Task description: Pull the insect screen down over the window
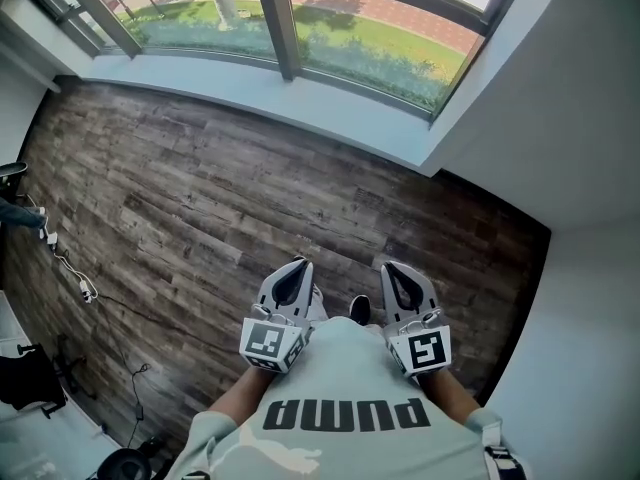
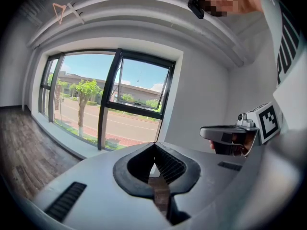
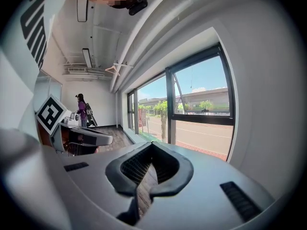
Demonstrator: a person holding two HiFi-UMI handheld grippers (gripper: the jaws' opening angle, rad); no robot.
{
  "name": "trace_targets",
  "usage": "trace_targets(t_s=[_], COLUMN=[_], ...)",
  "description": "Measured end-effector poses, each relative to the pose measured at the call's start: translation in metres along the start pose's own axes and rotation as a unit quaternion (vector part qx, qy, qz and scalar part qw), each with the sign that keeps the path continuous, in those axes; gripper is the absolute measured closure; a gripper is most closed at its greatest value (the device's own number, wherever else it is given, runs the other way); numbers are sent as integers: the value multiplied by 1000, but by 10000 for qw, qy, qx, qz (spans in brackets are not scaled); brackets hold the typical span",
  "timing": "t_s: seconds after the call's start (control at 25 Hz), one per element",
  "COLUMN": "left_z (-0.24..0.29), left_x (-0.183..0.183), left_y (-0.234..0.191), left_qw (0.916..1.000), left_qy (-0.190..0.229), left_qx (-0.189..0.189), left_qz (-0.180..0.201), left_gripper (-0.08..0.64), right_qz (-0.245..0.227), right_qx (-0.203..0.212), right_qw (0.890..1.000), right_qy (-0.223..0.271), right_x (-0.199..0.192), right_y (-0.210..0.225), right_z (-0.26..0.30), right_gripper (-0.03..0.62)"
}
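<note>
The window (image 1: 330,38) with dark frames runs along the top of the head view, above a pale sill (image 1: 250,88). It also shows ahead in the left gripper view as window panes (image 2: 115,99), and in the right gripper view as a window (image 3: 201,104). No insect screen shows across the glass. My left gripper (image 1: 298,263) and right gripper (image 1: 390,266) are held side by side close to my chest, over the wood floor and well back from the window. Both are shut with nothing between the jaws (image 2: 154,143) (image 3: 152,143).
A dark wood plank floor (image 1: 200,198) lies between me and the sill. A white wall (image 1: 590,168) stands on the right. Cables (image 1: 75,273) and dark gear (image 1: 30,378) lie at the left. A person in purple (image 3: 81,108) stands at the far end of the room.
</note>
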State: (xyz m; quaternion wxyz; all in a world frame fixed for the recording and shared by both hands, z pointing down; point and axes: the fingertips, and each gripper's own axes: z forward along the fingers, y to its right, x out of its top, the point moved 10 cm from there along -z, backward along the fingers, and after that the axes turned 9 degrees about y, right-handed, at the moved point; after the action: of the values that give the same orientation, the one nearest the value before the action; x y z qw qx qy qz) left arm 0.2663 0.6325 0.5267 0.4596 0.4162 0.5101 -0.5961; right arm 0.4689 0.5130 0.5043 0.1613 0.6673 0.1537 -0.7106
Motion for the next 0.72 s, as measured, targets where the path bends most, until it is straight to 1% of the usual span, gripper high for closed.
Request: trace_targets(t_s=[0.2, 0.4, 0.72], left_z=[21, 41, 55], left_x=[18, 43, 85], left_y=[-49, -107, -185], left_qw=[9998, 9992, 9984], left_qy=[194, 406, 548], left_qx=[3, -20, -104], left_qz=[-39, -50, 106], left_gripper=[548, 546, 547], right_qz=[-143, -321, -366], right_qx=[-62, -177, -372], right_qw=[9999, 9992, 9981], right_qy=[44, 143, 322], right_x=[13, 31, 54], right_y=[-4, -13, -34], right_z=[53, 114, 195], right_gripper=[588, 588, 588])
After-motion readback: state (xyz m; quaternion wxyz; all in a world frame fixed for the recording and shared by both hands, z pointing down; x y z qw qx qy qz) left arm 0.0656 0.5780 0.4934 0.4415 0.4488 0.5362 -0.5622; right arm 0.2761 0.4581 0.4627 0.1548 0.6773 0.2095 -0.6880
